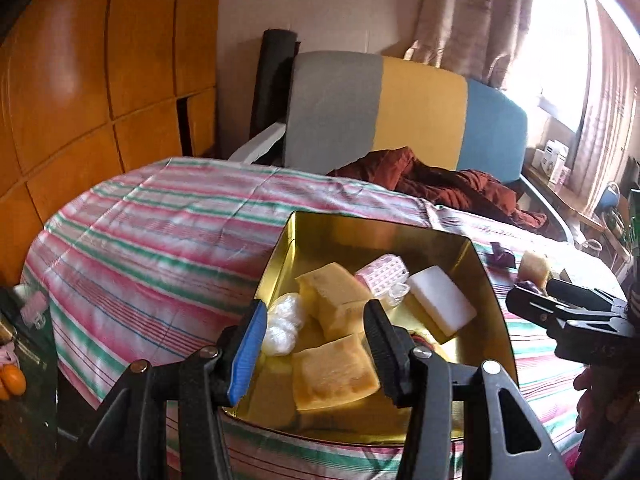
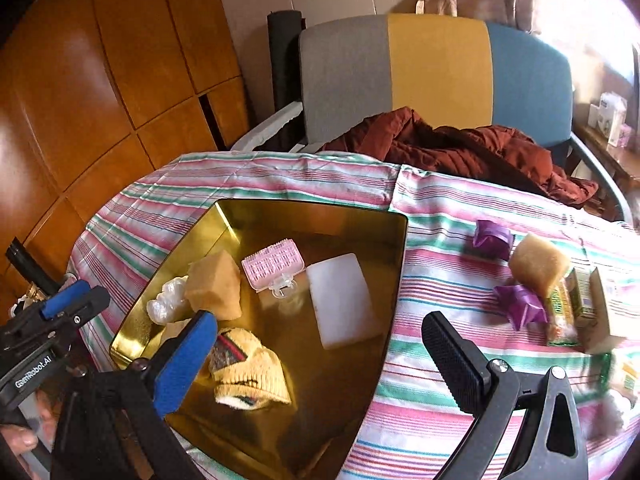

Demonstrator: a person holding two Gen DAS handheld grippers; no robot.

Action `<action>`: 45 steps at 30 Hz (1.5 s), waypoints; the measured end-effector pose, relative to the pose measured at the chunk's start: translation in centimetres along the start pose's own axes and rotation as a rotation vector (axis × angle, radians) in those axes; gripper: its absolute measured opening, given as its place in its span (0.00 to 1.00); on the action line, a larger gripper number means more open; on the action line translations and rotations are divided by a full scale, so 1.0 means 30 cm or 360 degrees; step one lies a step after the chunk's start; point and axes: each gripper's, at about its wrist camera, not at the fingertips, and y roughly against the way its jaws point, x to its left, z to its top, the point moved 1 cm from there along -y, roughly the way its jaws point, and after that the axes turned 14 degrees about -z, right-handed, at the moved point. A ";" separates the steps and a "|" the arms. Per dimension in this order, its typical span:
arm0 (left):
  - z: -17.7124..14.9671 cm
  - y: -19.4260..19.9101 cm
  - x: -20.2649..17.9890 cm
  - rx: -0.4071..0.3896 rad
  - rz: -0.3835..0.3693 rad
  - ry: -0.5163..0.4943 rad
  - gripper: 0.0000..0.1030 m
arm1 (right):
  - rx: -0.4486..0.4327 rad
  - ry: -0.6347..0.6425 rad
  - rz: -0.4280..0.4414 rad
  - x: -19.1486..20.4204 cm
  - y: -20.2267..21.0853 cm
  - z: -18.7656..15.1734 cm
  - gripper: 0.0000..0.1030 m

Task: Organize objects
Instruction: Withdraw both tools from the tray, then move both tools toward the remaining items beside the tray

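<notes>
left wrist view: the left gripper [image 1: 316, 340] hovers over the near edge of the gold tin [image 1: 494, 312], jaws partly apart, nothing between the pads. the tin sits on a striped cloth [image 1: 160, 216] and holds two tan sponges [image 1: 336, 292], a white block [image 1: 442, 300], a pink roller [image 1: 382, 276] and a clear plastic wad [image 1: 284, 320]. the right gripper [image 1: 560, 300] shows at the right edge, beside the tin; its state cannot be told from here. right wrist view: the right gripper [image 2: 320, 344] stands wide open and empty above the tin's near right side. a knit sock [image 2: 248, 368] lies in the tin near the blue pad. on the cloth right of the tin, well apart from it, lie two purple wraps [image 2: 492, 238], a tan sponge [image 2: 538, 264] and small boxes [image 2: 600, 308]. a red garment [image 2: 460, 148] lies on the chair [image 2: 440, 68] behind.
</notes>
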 end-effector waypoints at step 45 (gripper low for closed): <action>0.072 -0.271 -0.562 0.0357 -0.0676 -0.0297 0.77 | 0.0065 -0.0633 -0.0648 -1.007 0.103 -0.121 1.00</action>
